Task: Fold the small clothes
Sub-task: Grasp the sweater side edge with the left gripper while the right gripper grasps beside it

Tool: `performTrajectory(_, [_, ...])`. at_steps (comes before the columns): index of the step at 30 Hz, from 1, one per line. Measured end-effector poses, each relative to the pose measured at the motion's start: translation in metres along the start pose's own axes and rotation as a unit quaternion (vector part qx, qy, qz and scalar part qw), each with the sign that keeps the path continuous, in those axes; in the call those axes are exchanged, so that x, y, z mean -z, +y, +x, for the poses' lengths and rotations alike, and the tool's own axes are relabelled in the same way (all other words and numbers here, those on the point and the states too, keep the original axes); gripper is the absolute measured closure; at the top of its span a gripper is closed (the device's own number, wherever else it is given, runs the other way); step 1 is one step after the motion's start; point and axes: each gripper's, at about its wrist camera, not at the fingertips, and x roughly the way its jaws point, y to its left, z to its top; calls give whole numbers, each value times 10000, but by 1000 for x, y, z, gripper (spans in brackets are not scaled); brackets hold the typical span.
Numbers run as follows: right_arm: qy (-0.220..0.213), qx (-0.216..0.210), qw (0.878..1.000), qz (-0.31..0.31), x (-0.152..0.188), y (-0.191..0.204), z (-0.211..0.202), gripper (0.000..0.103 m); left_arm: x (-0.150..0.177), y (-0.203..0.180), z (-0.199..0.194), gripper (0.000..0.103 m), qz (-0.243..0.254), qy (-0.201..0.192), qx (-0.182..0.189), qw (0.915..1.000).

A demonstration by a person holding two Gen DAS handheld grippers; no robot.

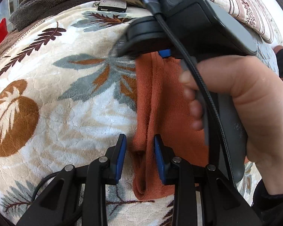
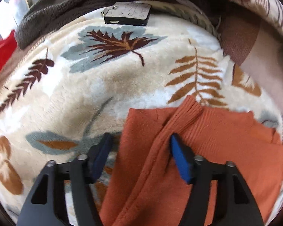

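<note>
Care was needed: both hand-held grippers, left (image 1: 140, 158) and right (image 2: 141, 157), stood apart over the orange sweater (image 2: 207, 150) on the blanket (image 2: 122, 79); pinch both layers squarely.

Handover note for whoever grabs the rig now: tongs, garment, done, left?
Left tongs: part open, straddling the folded left edge of the orange sweater; a grip is not clear.
Right tongs: open over the sweater's left part near the ribbed collar, nothing held.
Sweater lies on the leaf-print blanket, sides already turned in lengthwise.
Left: fold it across and flatten.
</note>
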Motion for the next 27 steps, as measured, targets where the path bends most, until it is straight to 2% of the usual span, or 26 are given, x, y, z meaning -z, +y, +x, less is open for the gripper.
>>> performTrajectory(1, [-30, 57, 10000, -32, 0, -3, -1, 74, 0, 0, 0, 72, 1, 0, 21, 10000])
performTrajectory(3, [-62, -90, 9999, 3, 2, -14, -4, 80, 0, 1, 2, 75, -1, 22, 144, 9999])
performTrajectory(8, [-431, -641, 9967, 251, 6, -38, -26, 82, 1, 1, 0, 81, -52, -2, 225, 9997])
performTrajectory(13, [-548, -796, 9948, 315, 9, -49, -39, 82, 3, -7, -11, 81, 91, -188, 91, 9997])
performTrajectory(15, [-585, -841, 9941, 355, 11, -54, -43, 82, 4, -17, -11, 79, 282, -215, -154, 9993])
performTrajectory(16, [-593, -895, 9935, 391, 11, -56, -44, 82, 4, -22, -8, 75, 372, -191, -317, 9986])
performTrajectory(19, [-620, -1018, 9918, 461, 14, -63, -45, 82, 5, -39, 2, 64, 864, -199, -882, 9922])
performTrajectory(21, [-639, -1072, 9911, 463, 16, -66, -44, 82, 5, -47, 5, 63, 1064, -225, -1099, 9880])
performTrajectory(23, [-656, -1171, 9897, 495, 17, -71, -46, 82, 5, -49, 6, 68, 1141, -261, -995, 9881])
performTrajectory(25, [-671, -1226, 9888, 529, 18, -75, -48, 82, 4, -48, 7, 81, 1064, -230, -801, 9908])
performTrajectory(27, [-700, -1254, 9880, 563, 20, -77, -52, 82, 2, -41, 8, 84, 886, -213, -552, 9943])
